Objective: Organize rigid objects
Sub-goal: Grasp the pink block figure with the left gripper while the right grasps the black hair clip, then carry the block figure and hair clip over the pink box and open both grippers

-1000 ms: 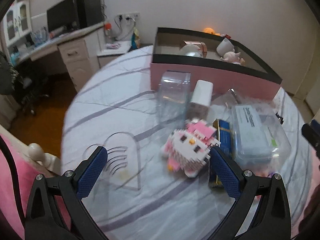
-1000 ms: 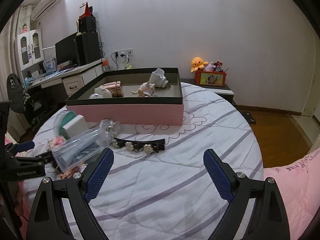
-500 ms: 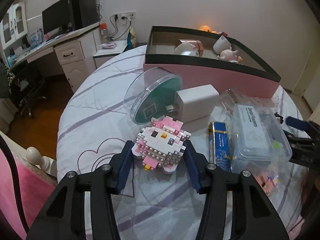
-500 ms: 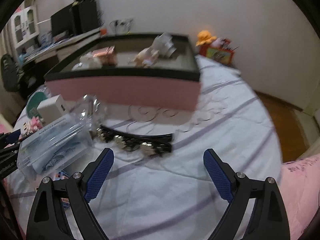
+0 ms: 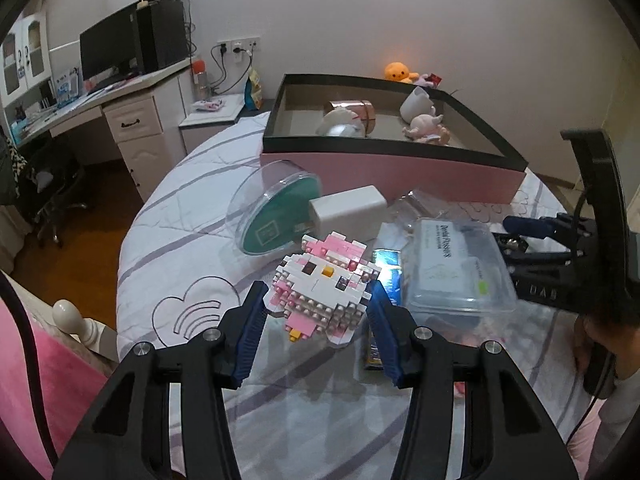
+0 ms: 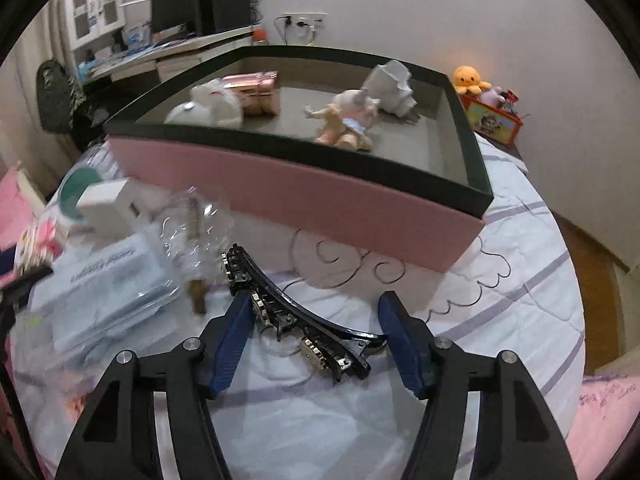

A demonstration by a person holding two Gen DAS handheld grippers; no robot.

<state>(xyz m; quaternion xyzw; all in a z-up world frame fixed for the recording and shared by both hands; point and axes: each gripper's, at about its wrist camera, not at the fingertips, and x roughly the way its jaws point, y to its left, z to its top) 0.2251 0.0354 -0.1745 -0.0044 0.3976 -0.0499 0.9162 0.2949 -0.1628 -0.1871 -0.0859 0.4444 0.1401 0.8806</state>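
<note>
**Cat in one grip, hair clip between the other's fingers**

My left gripper (image 5: 318, 308) clamps the pink-and-white brick cat (image 5: 322, 286), a blue pad pressed to each of its sides. Beyond my fingertips lie the white charger (image 5: 346, 210) and the pink box (image 5: 392, 168). My right gripper (image 6: 316, 320) is partly spread, its fingers straddling the black hair clip (image 6: 296, 312) on the bedsheet (image 6: 500, 312); I cannot tell whether the pads touch it.

White striped bedspread (image 6: 500, 312) covering the bed, pink box (image 6: 304, 196) sitting on it, black hair clip (image 6: 296, 312), clear case (image 5: 456, 272), white charger (image 5: 348, 210), round teal container (image 5: 276, 212) lying alongside
</note>
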